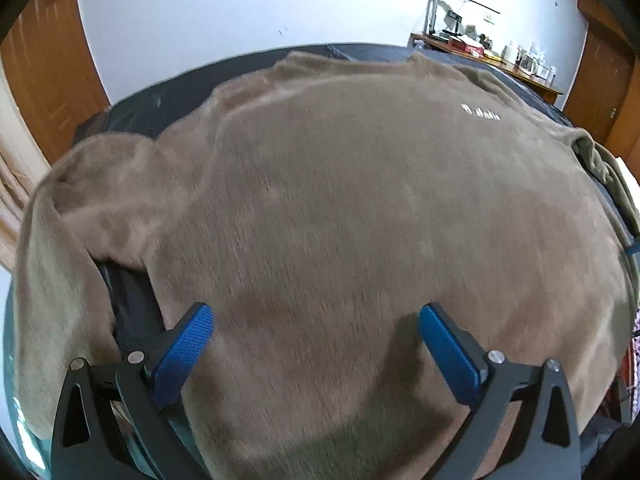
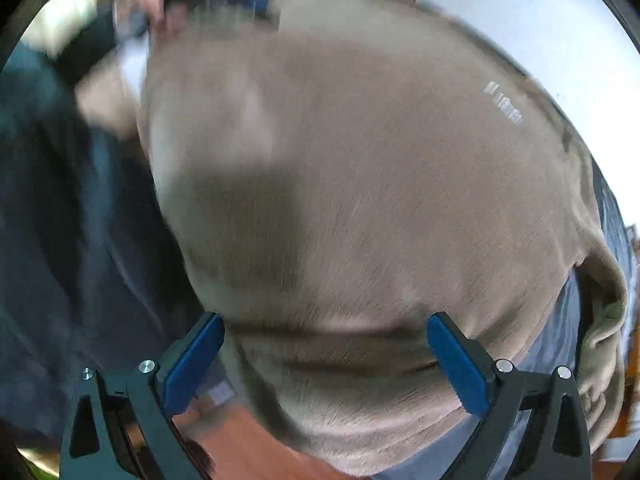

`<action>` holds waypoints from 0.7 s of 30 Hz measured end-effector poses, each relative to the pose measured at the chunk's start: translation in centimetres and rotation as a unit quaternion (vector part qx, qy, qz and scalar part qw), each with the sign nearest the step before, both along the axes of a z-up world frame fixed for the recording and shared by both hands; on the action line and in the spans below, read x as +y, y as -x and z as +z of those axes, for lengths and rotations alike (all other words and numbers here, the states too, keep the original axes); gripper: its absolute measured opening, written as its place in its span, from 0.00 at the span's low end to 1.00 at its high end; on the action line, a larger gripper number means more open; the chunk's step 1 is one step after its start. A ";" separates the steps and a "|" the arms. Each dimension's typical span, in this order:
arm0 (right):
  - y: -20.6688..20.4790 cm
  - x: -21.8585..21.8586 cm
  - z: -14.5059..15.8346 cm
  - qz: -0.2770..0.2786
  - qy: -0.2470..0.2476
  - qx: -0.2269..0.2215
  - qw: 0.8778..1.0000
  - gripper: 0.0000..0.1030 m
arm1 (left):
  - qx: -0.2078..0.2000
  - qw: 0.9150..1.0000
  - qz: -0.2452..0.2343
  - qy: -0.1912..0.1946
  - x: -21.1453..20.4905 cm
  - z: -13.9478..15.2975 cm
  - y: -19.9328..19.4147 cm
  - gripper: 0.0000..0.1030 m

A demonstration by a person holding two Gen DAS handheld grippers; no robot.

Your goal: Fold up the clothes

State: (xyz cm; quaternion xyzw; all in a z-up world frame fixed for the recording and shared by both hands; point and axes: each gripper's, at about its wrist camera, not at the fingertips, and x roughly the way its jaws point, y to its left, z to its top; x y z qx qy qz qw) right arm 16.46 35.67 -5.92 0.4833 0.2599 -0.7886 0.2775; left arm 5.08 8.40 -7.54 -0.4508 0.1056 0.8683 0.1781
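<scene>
- Item: brown, short-piled fleece sweatshirt (image 1: pixel 340 200) with small white chest lettering (image 1: pixel 480 112), lying spread front-up on a dark blue-grey bed surface (image 1: pixel 224 76).
- Lie: body flat and broad. One sleeve (image 1: pixel 68 216) bends down over the bed's near-left edge. The other sleeve (image 1: pixel 604 168) is bunched at the far right. The hem band (image 2: pixel 352 400) hangs toward the right wrist camera, with creases running across it.
- Fold state: laid open, no fold visible in the body. Both views are blurred, so fine seams cannot be made out.
- Left gripper (image 1: pixel 316 344): jaws wide apart, holding nothing, poised over the lower body of the sweatshirt.
- Right gripper (image 2: pixel 326 356): jaws wide apart, holding nothing, straddling the hem band.
- Handling, judged: soft, limp and fairly thick. Light enough to lift by an edge, though it will sag and drape between two holds. The pile looks grippy rather than slippery. Not fragile.
- Holds, judged: the doubled edges suit best, namely the hem corners, cuff, shoulder seams and collar (image 1: pixel 352 60). A pinch in the flat middle would likely lift only the top layer.
- Surroundings: wooden doors (image 1: pixel 44 68) and a cluttered wooden side counter (image 1: pixel 492 56) by the white wall.
</scene>
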 end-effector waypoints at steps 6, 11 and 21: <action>7.0 2.3 6.6 -0.106 0.139 0.094 0.980 1.00 | -0.011 0.999 0.035 -0.023 0.9 2.1 4.9 1.00; 12.8 5.1 9.1 -0.207 0.194 0.107 0.953 1.00 | -0.040 0.996 0.069 -0.035 1.2 2.4 9.9 1.00; 26.6 6.0 5.4 -0.321 0.233 -0.004 0.918 1.00 | -0.048 0.990 0.129 0.014 3.0 0.8 19.3 1.00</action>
